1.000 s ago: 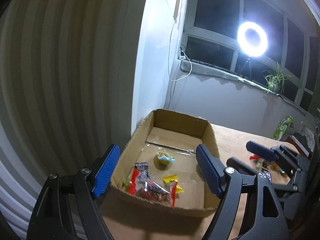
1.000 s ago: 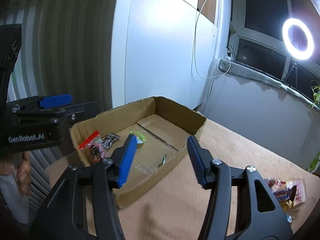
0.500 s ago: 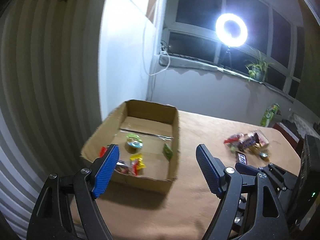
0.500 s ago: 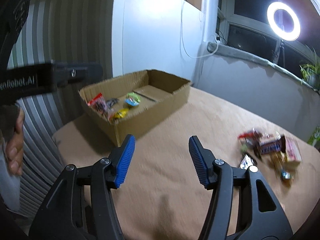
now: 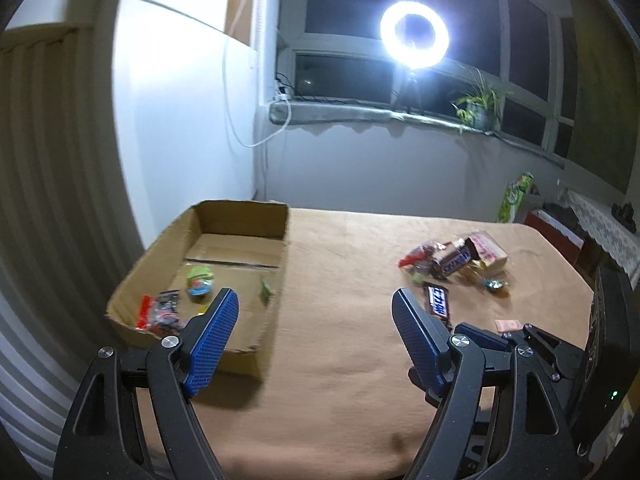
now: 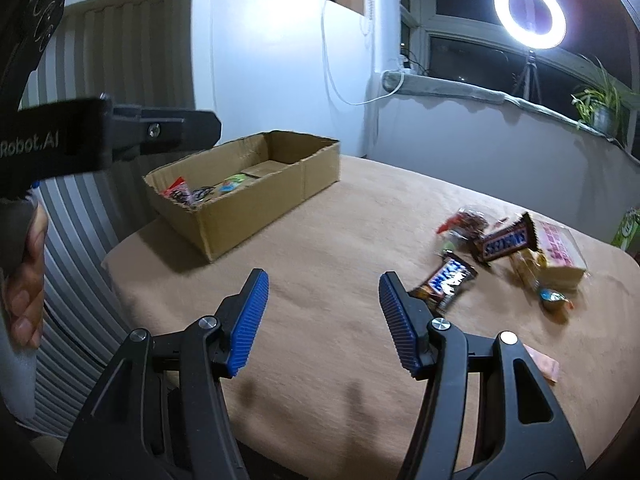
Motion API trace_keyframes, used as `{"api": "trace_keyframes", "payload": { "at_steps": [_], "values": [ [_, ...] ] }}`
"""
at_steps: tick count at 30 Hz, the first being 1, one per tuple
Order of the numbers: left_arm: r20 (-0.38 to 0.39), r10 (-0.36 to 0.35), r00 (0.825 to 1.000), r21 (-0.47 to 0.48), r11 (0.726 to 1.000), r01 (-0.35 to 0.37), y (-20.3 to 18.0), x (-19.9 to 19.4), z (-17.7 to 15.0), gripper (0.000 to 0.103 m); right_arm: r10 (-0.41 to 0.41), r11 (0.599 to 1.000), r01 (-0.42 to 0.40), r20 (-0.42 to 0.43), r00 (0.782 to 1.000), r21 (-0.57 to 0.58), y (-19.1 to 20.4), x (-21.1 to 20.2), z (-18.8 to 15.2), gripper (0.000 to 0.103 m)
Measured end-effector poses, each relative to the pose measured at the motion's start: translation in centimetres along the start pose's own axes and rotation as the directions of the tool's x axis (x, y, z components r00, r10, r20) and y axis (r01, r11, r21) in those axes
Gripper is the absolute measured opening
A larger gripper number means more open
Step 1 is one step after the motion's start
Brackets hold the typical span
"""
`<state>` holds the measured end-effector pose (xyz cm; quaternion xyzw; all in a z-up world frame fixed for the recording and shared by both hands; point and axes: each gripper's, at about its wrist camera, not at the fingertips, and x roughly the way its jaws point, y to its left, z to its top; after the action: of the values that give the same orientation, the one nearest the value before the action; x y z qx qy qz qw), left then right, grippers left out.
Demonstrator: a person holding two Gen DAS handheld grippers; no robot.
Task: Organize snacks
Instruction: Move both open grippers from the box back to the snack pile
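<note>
Both tools hang above the tan tabletop with nothing between their blue pads. The left tool is spread wide, released; the cardboard box sits ahead and to its left, holding a red-and-black packet, a green-and-blue round sweet and a small green wrapper. The right tool is likewise released and empty. A dark Snickers mini bar lies just beyond its right fingertip, apart from it. Further right lies the loose snack pile: a Snickers bar, a pink-lettered clear packet, a red-ended bag and a foil sweet. The box is well apart, ahead-left.
</note>
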<state>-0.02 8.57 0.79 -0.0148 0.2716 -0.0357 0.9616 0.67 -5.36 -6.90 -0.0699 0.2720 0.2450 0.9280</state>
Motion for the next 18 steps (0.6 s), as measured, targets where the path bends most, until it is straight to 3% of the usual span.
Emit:
{"api": "trace_keyframes", "payload": {
  "at_steps": [13, 18],
  "values": [
    [-0.108, -0.076, 0.991, 0.084, 0.993, 0.085, -6.2, 4.9, -0.5, 0.079, -0.097, 0.987, 0.098, -0.018, 0.995, 0.123, -7.9, -1.2, -2.7, 0.061],
    [-0.167, -0.101, 0.981, 0.116, 0.986, 0.121, -8.7, 7.7, -1.1, 0.079, -0.151, 0.973, 0.158, -0.052, 0.987, 0.169, -11.5, -1.6, -4.4, 0.069]
  ]
}}
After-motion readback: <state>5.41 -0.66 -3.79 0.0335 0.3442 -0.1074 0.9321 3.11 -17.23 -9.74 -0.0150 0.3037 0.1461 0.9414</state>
